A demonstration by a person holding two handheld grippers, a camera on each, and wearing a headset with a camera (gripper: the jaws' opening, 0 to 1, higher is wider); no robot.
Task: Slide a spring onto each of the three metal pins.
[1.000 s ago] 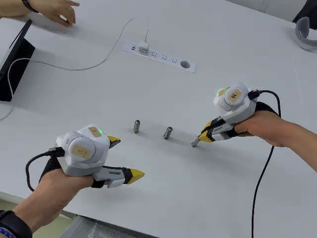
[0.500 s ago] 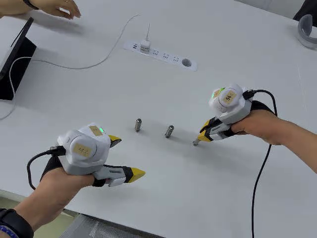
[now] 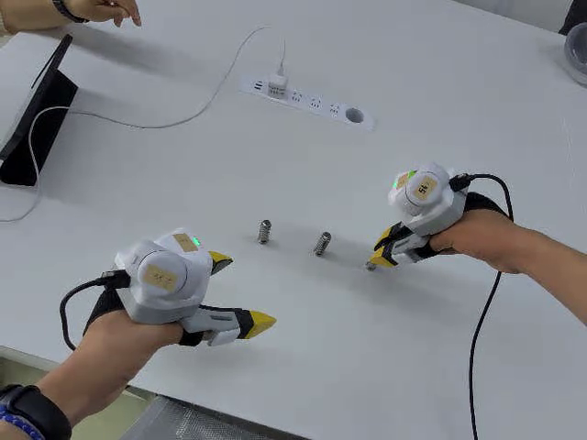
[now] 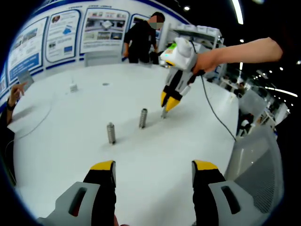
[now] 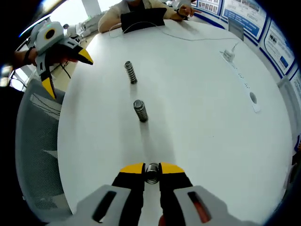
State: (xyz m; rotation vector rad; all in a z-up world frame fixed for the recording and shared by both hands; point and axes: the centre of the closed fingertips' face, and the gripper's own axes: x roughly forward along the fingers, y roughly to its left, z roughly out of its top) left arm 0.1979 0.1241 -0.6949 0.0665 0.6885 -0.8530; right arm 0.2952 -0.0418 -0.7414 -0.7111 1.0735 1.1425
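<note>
On the white table [image 3: 275, 174], a dark tablet [image 3: 32, 128] lies at the far left edge, with another person's hand [image 3: 96, 9] beyond it. A white cable [image 3: 138, 124] runs from the tablet's side across to a plug [image 3: 278, 84] seated in a white power strip [image 3: 307, 101].

Nearer the person, the left gripper [image 3: 240, 291] hovers over bare table with its yellow-tipped jaws spread wide and nothing between them. A tan sticker [image 3: 161, 278] on its body carries marks too small to read.

To its right stand the first spring [image 3: 264, 231] and the second spring [image 3: 322, 243], both upright and apart in a row. Whether a pin runs through them cannot be told.

At the row's right end, the right gripper [image 3: 383, 254] has its jaws closed down onto the third spring [image 5: 151, 172], which stands on the table.

In the left gripper view, posters [image 4: 61, 35] line the far wall, their text unreadable.
</note>
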